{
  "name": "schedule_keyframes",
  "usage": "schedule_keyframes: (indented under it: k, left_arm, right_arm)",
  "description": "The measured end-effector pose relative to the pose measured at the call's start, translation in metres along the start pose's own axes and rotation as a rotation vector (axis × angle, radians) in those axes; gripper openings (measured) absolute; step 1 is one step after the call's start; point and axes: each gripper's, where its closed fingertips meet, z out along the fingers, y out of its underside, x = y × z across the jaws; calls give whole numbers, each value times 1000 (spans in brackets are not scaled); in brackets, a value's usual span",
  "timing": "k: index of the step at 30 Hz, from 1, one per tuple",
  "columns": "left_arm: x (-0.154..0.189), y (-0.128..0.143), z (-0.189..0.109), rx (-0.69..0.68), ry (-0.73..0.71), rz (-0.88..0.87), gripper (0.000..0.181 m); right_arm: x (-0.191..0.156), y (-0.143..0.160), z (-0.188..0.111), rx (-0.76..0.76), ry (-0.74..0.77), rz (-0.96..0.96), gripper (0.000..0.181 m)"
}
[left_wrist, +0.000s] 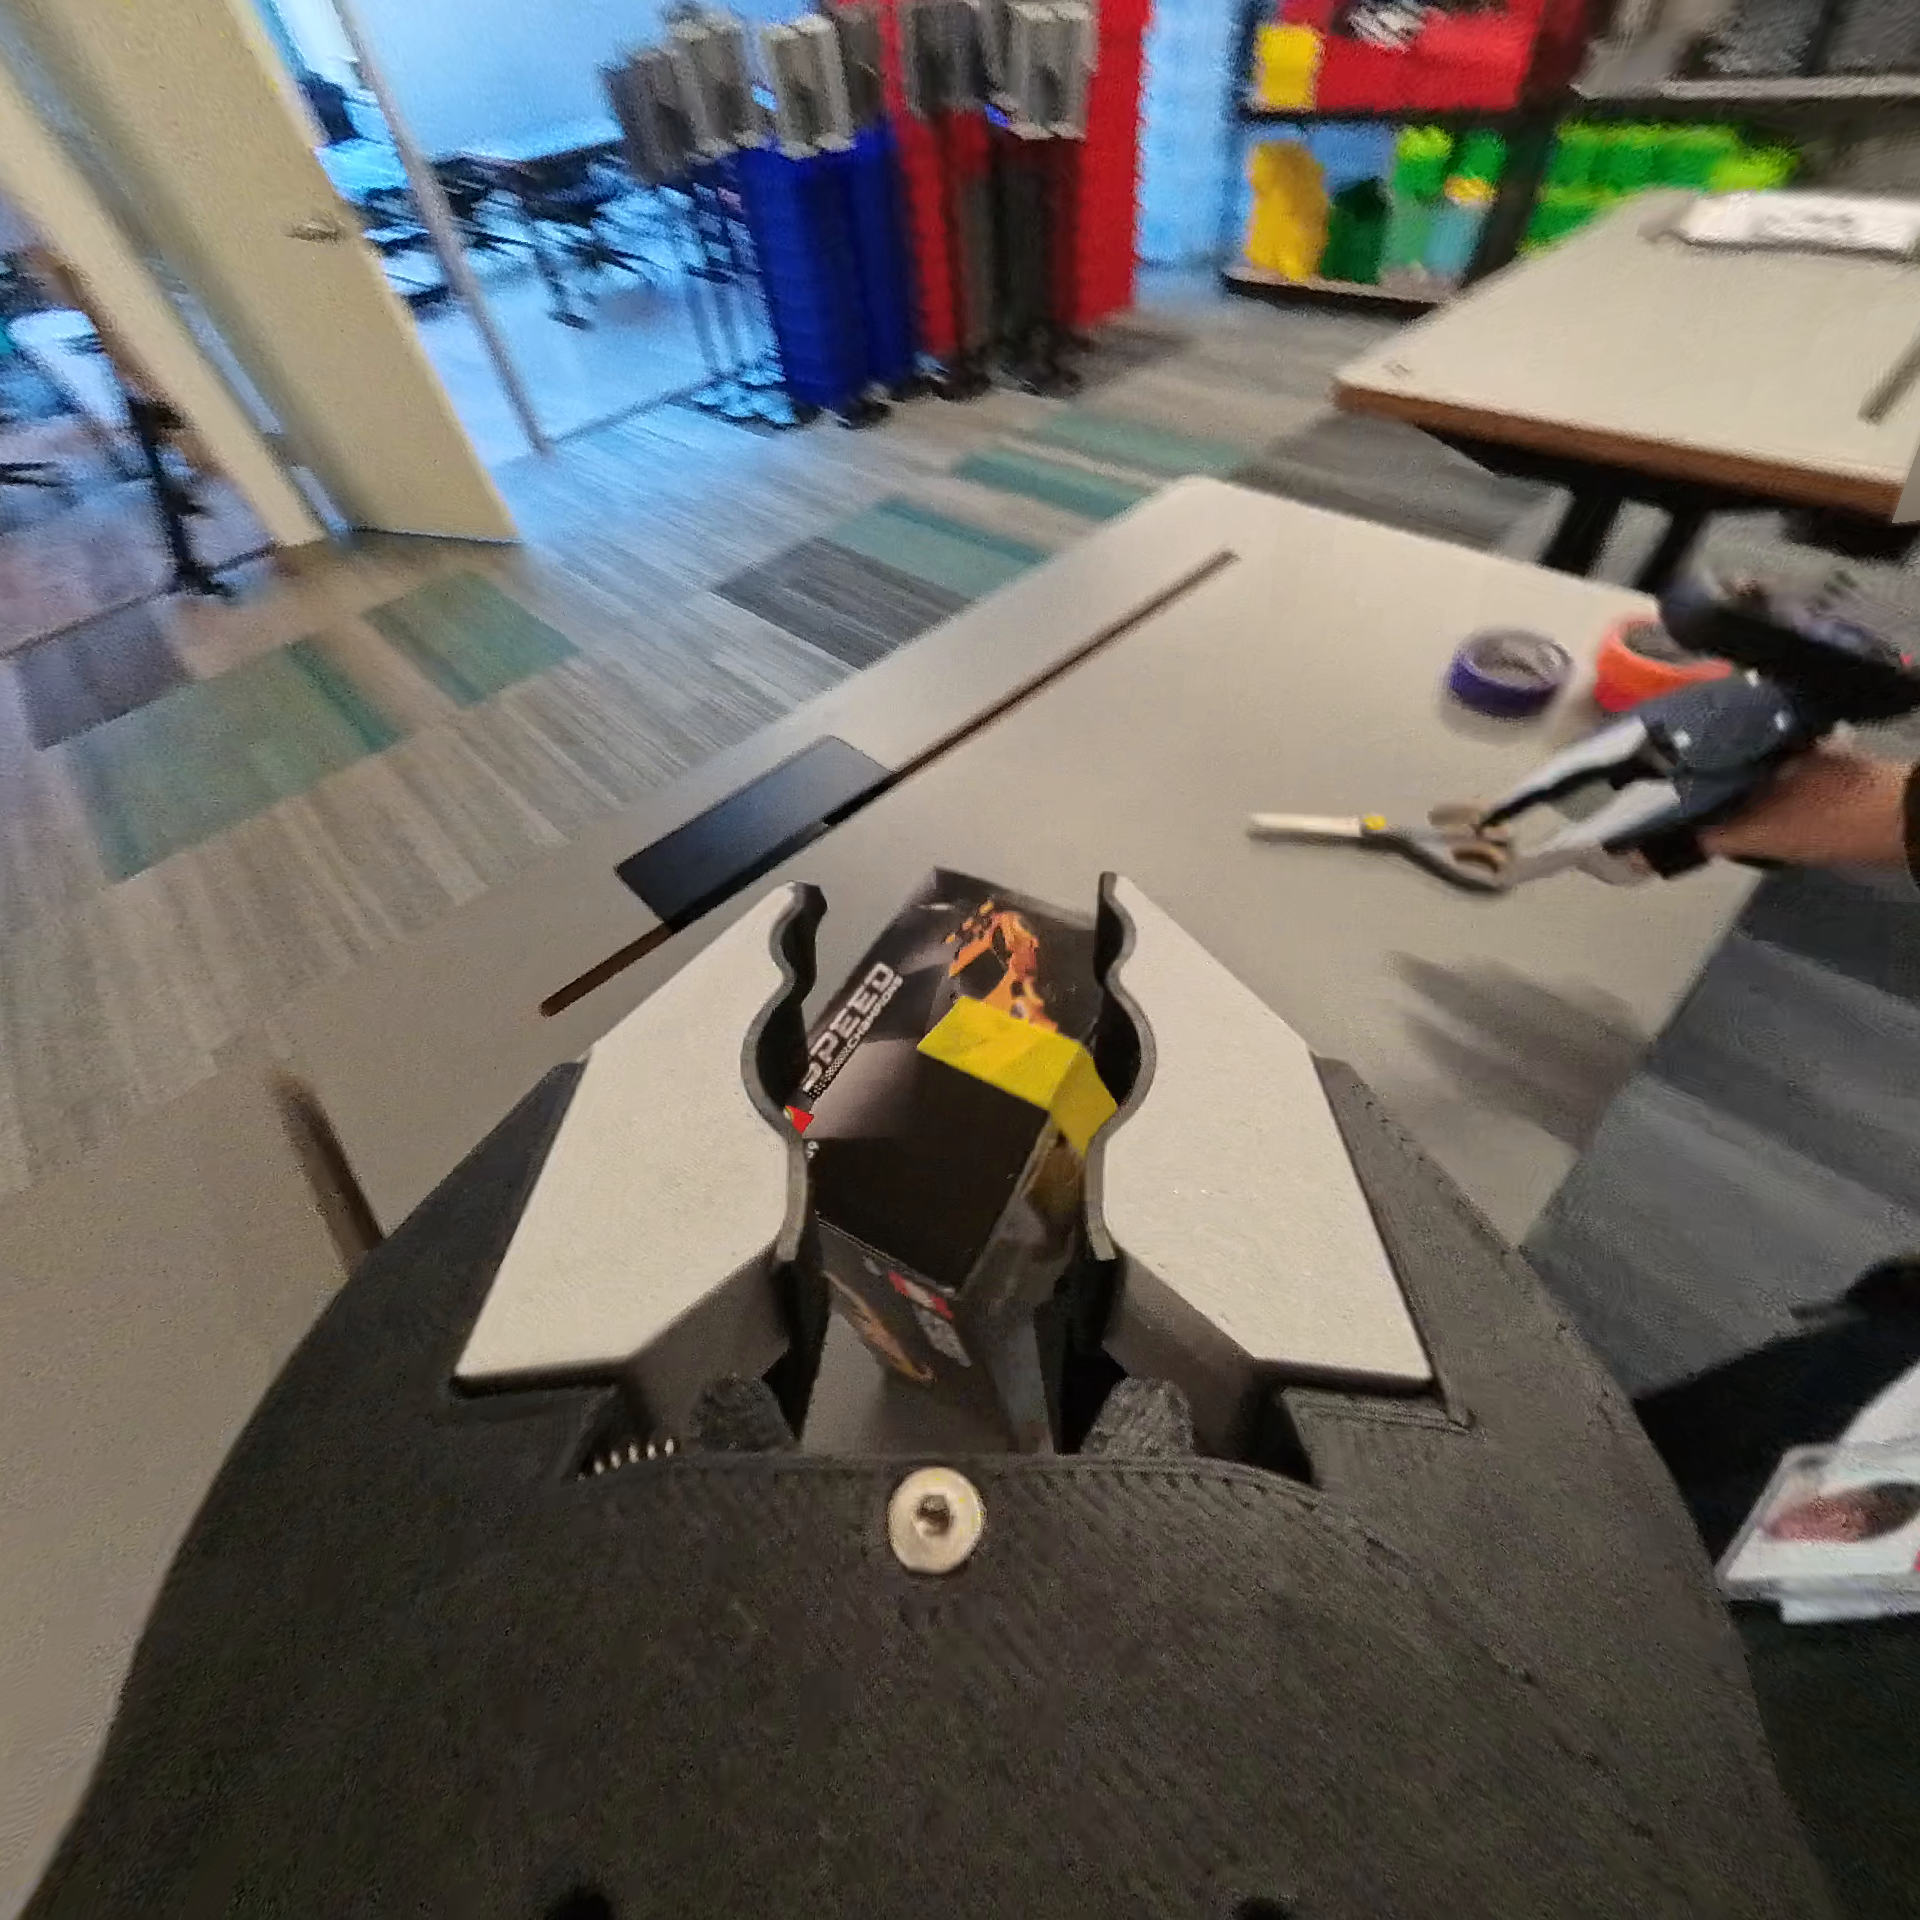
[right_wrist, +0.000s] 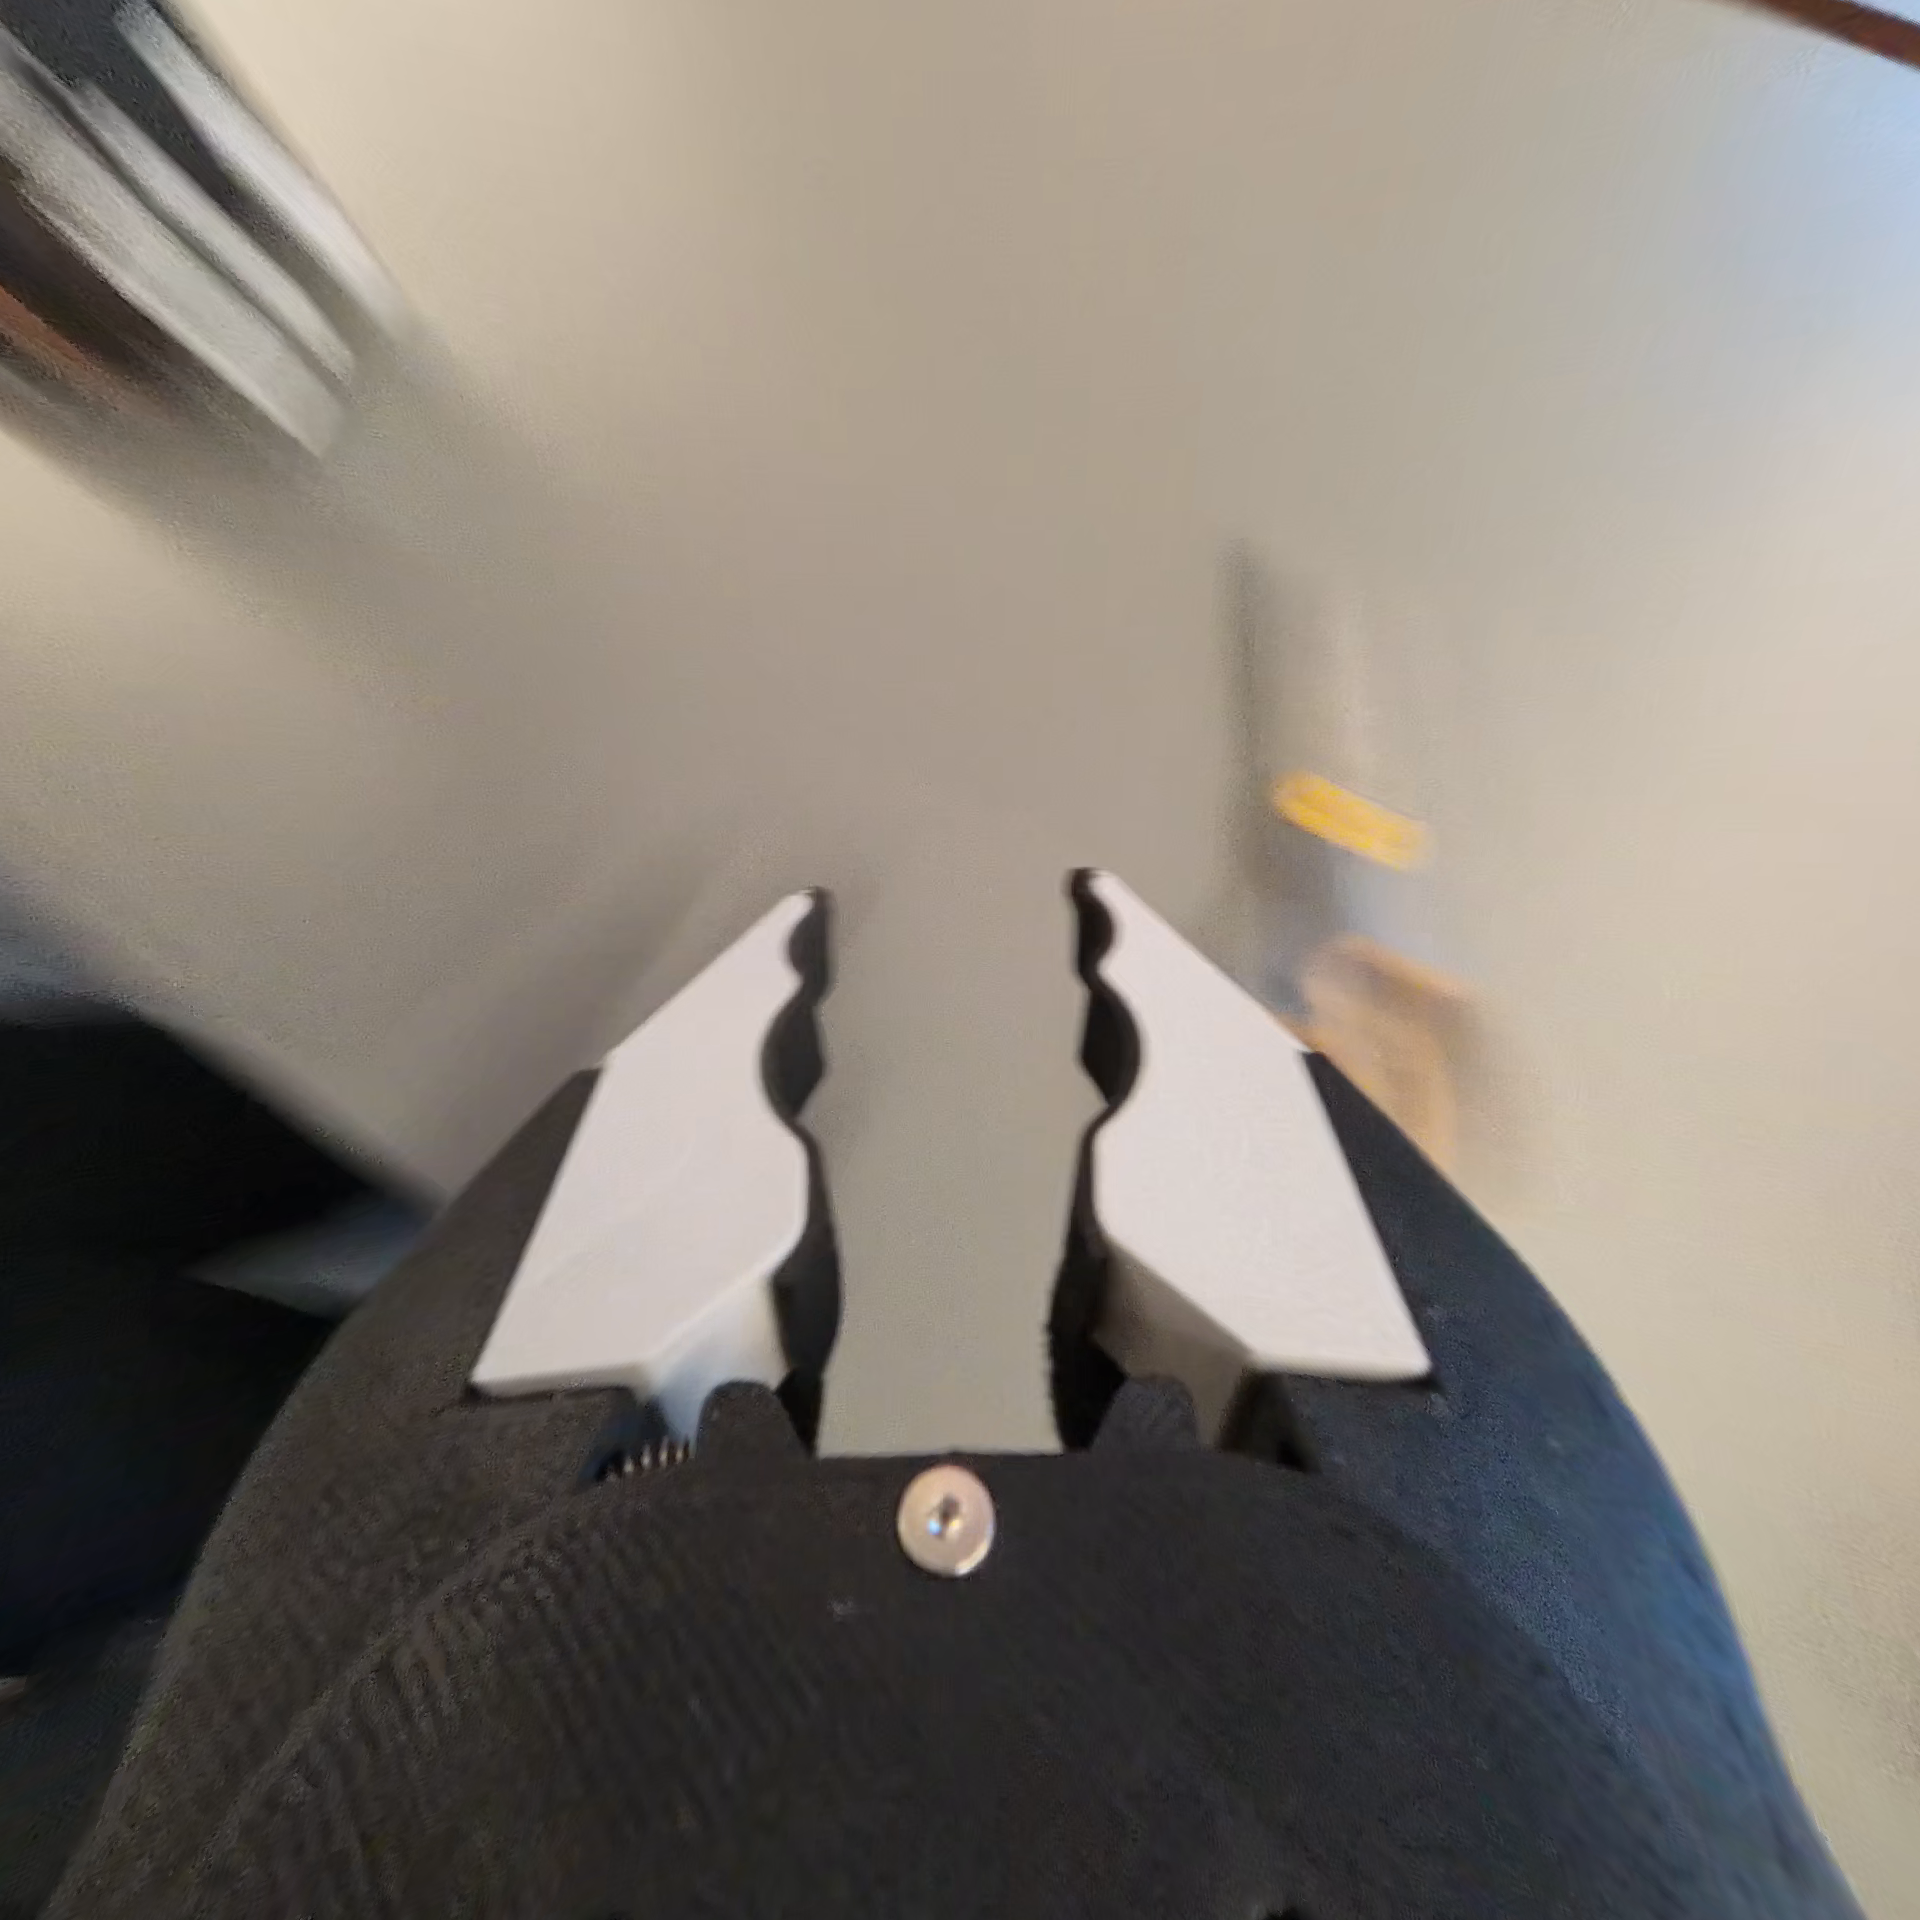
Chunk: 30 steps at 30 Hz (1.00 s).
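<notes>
Only the left hand-held gripper (left_wrist: 961, 894) clamps a black box (left_wrist: 935, 1101).

Left gripper (left_wrist: 961, 894) was clamped on a small black box (left_wrist: 914, 1122) with orange artwork and a strip of yellow tape (left_wrist: 1013, 1055) over one edge; box sat tilted between the fingers, held above the grey table (left_wrist: 1195, 727). Farther right, right gripper (left_wrist: 1496, 842) was low over the table, fingertips at the handles of scissors (left_wrist: 1382, 836), contact unclear. Purple tape roll (left_wrist: 1507, 673) and orange tape roll (left_wrist: 1642, 665) lay beyond, just beside each other
</notes>
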Motion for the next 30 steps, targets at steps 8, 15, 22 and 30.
schedule_keyframes:
  k: [8,15,22,30]
  left_arm:
    - [79,-16,-34,-9,-280,-70,45]
    - [114,13,-41,-94,-354,-200,45]
    - [142,29,-28,-62,-323,-344,44]
    - [155,26,-7,-74,-267,-358,44]
  right_arm:
    - [87,61,24,-208,-68,9,31]
    - [84,46,46,-138,-111,-12,12]
    - [86,44,40,-211,-61,-113,25]
    - [81,35,39,-117,-89,32,24]
